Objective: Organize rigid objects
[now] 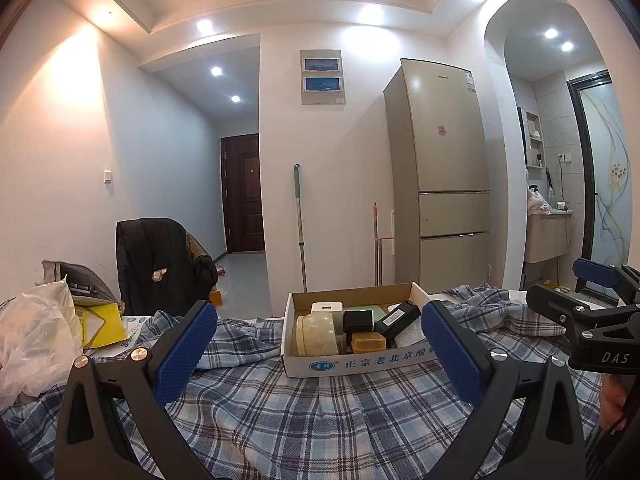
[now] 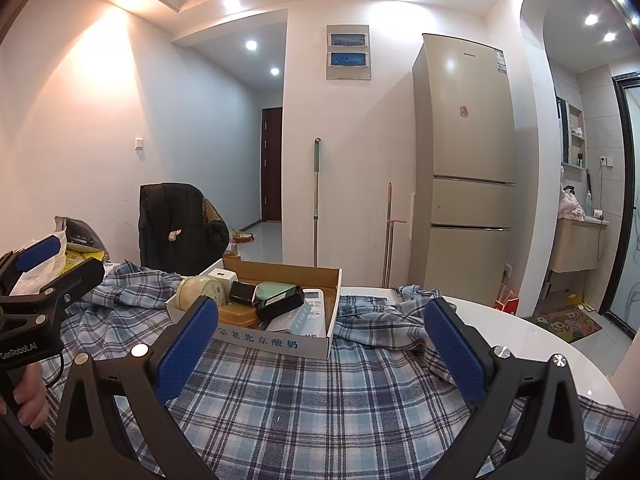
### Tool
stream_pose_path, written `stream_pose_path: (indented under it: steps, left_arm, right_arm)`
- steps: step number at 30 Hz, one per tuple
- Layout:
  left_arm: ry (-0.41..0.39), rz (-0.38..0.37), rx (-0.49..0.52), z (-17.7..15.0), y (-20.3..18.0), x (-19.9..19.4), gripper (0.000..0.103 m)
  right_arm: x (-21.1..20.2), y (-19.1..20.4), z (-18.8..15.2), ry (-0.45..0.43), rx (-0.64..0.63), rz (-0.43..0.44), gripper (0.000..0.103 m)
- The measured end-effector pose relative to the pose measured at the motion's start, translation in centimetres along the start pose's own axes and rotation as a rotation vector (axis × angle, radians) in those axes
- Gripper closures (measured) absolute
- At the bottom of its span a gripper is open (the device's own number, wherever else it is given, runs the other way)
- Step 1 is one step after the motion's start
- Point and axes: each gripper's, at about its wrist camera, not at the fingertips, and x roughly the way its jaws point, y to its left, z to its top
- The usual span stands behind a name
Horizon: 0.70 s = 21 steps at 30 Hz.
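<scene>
A shallow cardboard box (image 1: 352, 362) (image 2: 280, 345) sits on the plaid cloth ahead of both grippers. It holds a cream round container (image 1: 316, 334) (image 2: 198, 289), a white charger (image 1: 326, 307) (image 2: 222, 277), a black cube (image 1: 358, 320) (image 2: 243, 292), an amber case (image 1: 368, 342) (image 2: 236, 314), a black block (image 1: 398, 318) (image 2: 280, 303) and a white remote (image 2: 310, 306). My left gripper (image 1: 318, 346) is open and empty, just short of the box. My right gripper (image 2: 320, 338) is open and empty, to the right front of the box.
A blue plaid cloth (image 1: 312, 412) covers the white table (image 2: 520, 344). White plastic bags (image 1: 36, 340) and yellow packets (image 1: 102, 324) lie at the left. A chair with a black jacket (image 1: 160, 264) stands behind. A fridge (image 1: 444, 176) and mops (image 1: 300, 224) stand by the wall.
</scene>
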Motion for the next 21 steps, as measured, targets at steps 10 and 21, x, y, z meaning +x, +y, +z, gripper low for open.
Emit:
stream_pose_path:
  steps: [10, 21]
  left_arm:
    - [0.004, 0.004, -0.003, -0.16, 0.13, 0.15, 0.0]
    - [0.004, 0.004, -0.003, -0.15, 0.12, 0.14, 0.0]
  right_arm:
    - [-0.05, 0.02, 0.08, 0.0, -0.001, -0.003, 0.0]
    - [-0.06, 0.03, 0.06, 0.0, -0.001, -0.003, 0.0]
